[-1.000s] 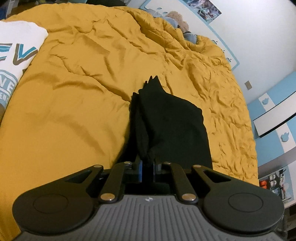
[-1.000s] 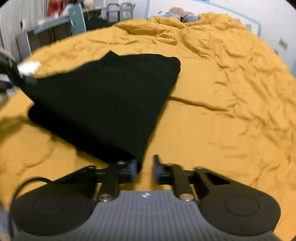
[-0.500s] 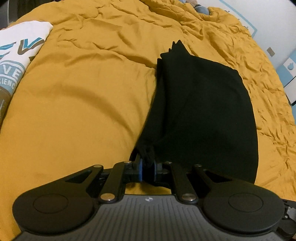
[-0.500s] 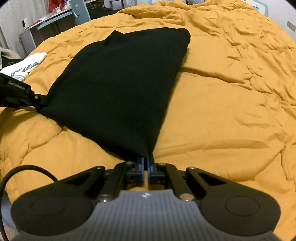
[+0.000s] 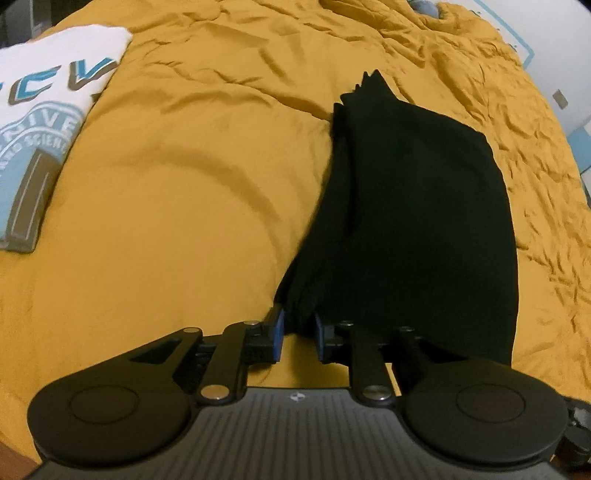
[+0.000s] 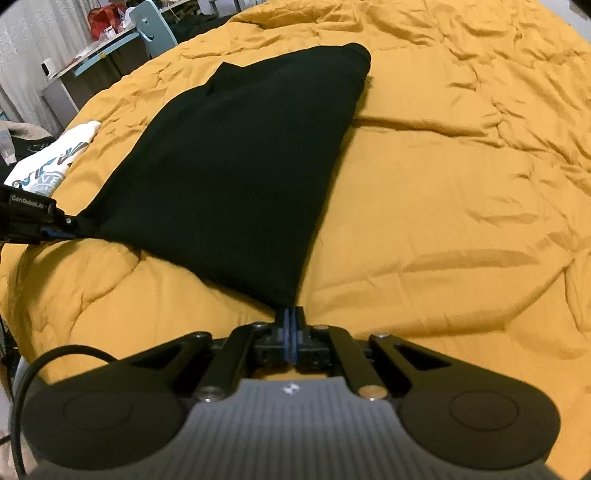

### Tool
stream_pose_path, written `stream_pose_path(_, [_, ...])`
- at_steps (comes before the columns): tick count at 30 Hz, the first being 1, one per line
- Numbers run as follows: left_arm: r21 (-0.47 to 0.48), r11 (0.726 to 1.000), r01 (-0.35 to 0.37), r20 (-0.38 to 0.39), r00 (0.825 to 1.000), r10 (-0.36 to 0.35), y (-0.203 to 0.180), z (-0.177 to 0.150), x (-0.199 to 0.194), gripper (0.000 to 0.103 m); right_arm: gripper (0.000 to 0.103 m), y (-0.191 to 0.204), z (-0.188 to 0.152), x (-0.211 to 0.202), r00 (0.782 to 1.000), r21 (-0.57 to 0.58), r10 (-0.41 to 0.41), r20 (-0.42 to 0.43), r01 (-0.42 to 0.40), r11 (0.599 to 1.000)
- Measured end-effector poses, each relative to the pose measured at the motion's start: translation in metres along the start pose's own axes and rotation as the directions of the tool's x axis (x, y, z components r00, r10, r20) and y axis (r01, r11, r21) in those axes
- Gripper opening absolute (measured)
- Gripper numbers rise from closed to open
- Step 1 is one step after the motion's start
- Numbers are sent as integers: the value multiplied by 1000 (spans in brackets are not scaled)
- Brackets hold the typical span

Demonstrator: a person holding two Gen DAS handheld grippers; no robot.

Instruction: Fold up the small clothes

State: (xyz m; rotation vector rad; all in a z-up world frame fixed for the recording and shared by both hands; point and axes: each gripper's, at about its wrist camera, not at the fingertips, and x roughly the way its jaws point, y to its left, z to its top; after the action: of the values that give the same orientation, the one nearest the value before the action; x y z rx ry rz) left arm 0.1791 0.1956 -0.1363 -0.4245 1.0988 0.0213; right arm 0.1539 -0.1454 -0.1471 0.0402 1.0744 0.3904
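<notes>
A black garment (image 5: 413, 221) lies folded on the mustard-yellow duvet (image 5: 184, 192). In the left wrist view its bunched near corner sits between the blue pads of my left gripper (image 5: 298, 328), whose jaws stand a little apart. In the right wrist view the garment (image 6: 236, 162) spreads away from my right gripper (image 6: 291, 317), which is shut on its near right corner. My left gripper (image 6: 55, 227) shows at the left edge there, at the garment's other near corner.
A folded white T-shirt with blue print (image 5: 48, 122) lies on the duvet to the left, also in the right wrist view (image 6: 51, 166). A desk and a pale blue chair (image 6: 151, 26) stand beyond the bed. Wrinkled duvet (image 6: 461, 184) extends to the right.
The garment has come down flat on the duvet. My right gripper shut on its corner. My left gripper's jaws have parted slightly around the other corner.
</notes>
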Motion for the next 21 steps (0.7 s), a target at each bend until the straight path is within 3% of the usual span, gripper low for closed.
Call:
stream_pose_path(4, [-5,1000,-9,-3,1000,9,0,6,-16,24,0,-5,2,-17,1000,21,-3,10,3,1000])
stream_pose_path(6, [-2,1000,-11,41,999,11,-1,9,-28,24,1,-8,5,-23,999,29,-20,30,19,999])
stream_pose_path(7, [-2,1000,-11,69,998,11,-2,12,-34,24,3,-10,7,-26,999,35,-26,41,25,999])
stream_pose_path(9, [2,1000,7,125,992,-8,-4,17,-44,25,23,-15,13,-30,997,57,-34,67,30,998])
stream_pose_path(11, [12,999,31,173,984,-33,-7,23,-49,34,30,-19,20,-33,996,86,-28,90,20,996])
stream_pose_path(13, [33,998,45,197,979,-51,-12,31,-48,51,34,-24,28,-34,993,109,-21,114,9,994])
stream_pose_path(17, [94,992,84,213,972,-102,-24,47,-37,64,53,-29,45,-30,988,144,-29,150,8,990])
stream_pose_path(18, [104,988,111,209,969,-131,-26,52,-32,72,60,-31,49,-27,988,154,-28,153,4,988])
stream_pose_path(21, [117,977,181,198,959,-201,-24,66,-19,80,64,-37,64,-16,989,190,1,150,-30,981])
